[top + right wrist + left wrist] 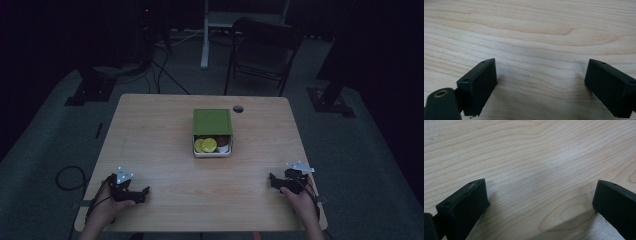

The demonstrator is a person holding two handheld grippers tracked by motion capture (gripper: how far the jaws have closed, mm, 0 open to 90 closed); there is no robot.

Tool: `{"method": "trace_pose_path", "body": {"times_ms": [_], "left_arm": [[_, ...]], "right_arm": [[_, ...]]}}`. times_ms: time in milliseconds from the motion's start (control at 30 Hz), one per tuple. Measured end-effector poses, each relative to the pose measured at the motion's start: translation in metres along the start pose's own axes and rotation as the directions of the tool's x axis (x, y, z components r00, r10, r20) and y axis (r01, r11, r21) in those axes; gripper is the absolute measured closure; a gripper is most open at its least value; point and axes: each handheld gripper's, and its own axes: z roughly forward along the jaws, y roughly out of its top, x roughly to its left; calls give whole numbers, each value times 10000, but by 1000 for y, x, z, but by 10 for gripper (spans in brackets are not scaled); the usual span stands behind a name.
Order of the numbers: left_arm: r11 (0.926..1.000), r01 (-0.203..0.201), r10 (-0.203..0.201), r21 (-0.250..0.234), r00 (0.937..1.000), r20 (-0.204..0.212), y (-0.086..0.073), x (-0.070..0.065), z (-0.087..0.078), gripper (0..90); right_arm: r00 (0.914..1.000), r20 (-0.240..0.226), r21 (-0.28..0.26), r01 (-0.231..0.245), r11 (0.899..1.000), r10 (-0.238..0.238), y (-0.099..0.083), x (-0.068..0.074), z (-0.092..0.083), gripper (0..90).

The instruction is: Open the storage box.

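High view shows a wooden table (165, 150) with a small white box (212, 150) in the middle. A green lid (212, 122) sits on the box, slid back so the front part is open. Inside you can see round yellow-green things (205, 145) and something brown (223, 141); it is too dark and small to tell what they are.

The left gripper (138, 193) rests near the front left corner of the table, held by a hand (107, 207). The right gripper (276, 181) rests near the front right corner, held by the other hand (301, 200). Both are well apart from the box.

I think the work has not really begun. The hands look like they are waiting at the start. The next move would be to reach forward to the box, and one gripper may need to hold the box so it does not slide while the other takes the lid or the things inside. The lid looks thin, so the grip should be careful.

Left gripper view shows the left gripper (540, 195) with its jaws spread wide, and just bare wood between them. It holds nothing.

Right gripper view shows the right gripper (541, 75) spread wide too, over bare wood, with nothing in it
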Motion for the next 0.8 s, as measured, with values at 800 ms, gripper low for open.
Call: {"method": "trace_pose_path", "body": {"times_ms": [800], "left_arm": [[9668,-2490,2497,-581,9683,56,28,-36,12,14]], "right_arm": [[10000,5,2,6,10000,-6,0,0,0,102]]}}
